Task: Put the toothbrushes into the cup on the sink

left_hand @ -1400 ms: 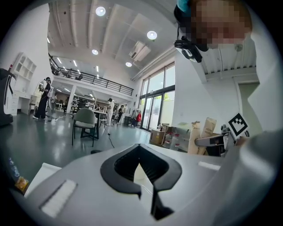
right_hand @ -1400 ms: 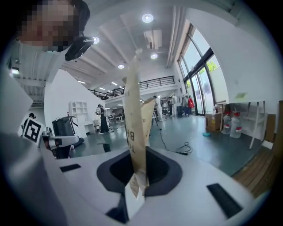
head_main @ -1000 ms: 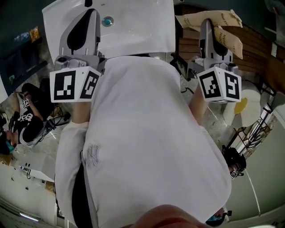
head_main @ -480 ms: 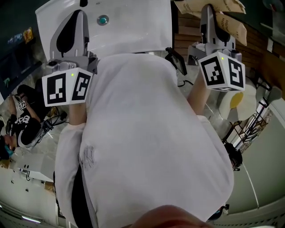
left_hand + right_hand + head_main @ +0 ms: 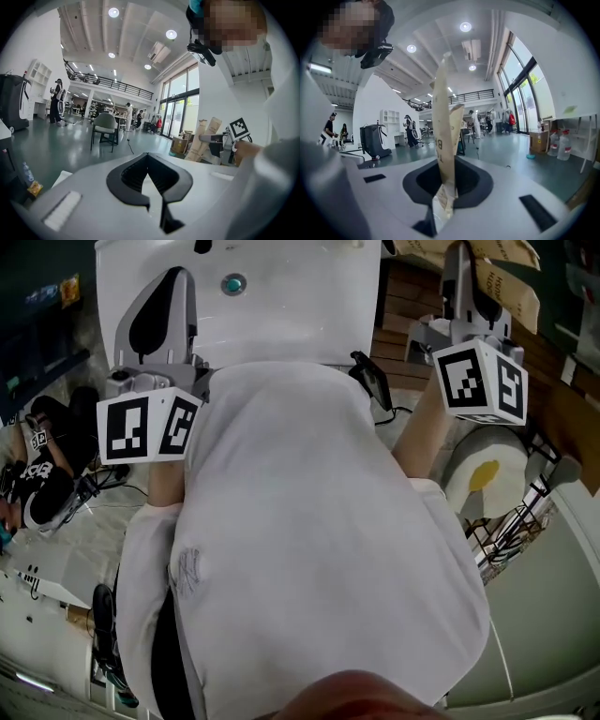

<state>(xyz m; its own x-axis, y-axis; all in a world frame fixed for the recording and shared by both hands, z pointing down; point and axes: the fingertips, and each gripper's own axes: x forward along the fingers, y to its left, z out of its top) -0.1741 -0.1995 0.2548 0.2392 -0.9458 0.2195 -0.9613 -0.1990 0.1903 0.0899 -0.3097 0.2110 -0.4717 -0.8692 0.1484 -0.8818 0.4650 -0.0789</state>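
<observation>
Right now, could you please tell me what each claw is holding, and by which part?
The right claw grips tan paper packets by one end. The left claw is shut on nothing.

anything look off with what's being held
Slightly: the right gripper is shut on two tan paper packets that splay apart above its jaws, one leaning. The left gripper is shut and empty.

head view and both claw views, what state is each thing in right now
left claw, shut, nothing in it
right claw, shut on paper packets
paper packets, pinched at one end, the rest sticking out past the claw
sink, teal stopper sitting in its drain
</observation>
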